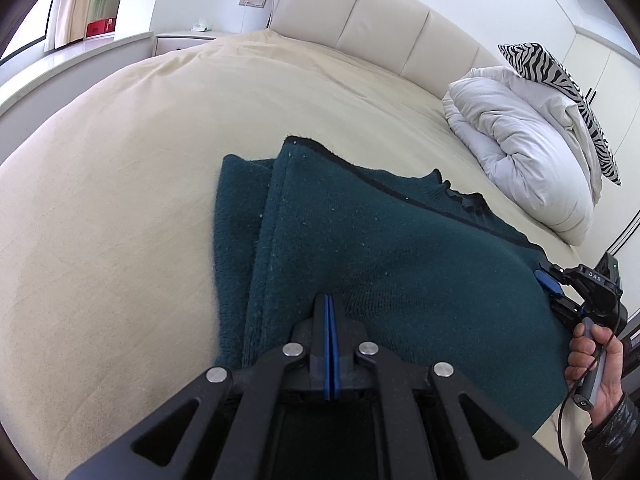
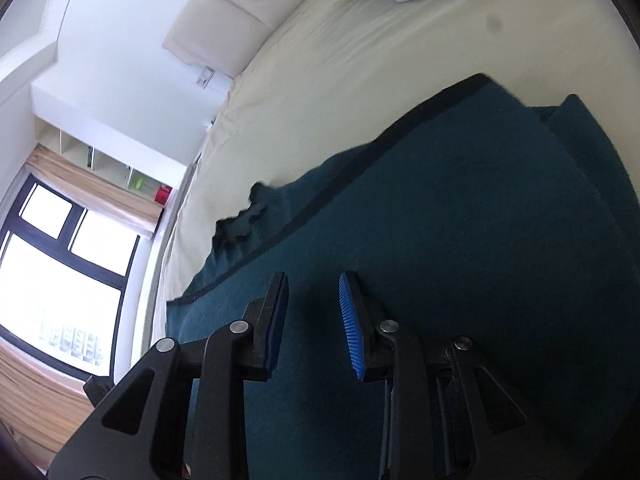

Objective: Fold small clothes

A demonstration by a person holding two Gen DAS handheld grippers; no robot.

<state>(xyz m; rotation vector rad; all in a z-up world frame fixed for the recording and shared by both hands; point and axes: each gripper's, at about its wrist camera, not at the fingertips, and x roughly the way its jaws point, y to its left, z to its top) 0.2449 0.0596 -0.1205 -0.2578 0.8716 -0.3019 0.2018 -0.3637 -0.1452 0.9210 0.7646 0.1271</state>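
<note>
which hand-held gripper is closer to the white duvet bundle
Right. The right hand-held gripper sits at the sweater's edge on the side of the duvet bundle; the left hand-held gripper is over the sweater's middle.

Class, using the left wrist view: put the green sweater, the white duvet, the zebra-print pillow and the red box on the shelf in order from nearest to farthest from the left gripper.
1. Green sweater, directly beneath the left gripper.
2. White duvet, bundled at right on the bed.
3. Zebra-print pillow, just behind the duvet by the headboard.
4. Red box, far left on the shelf.
</note>
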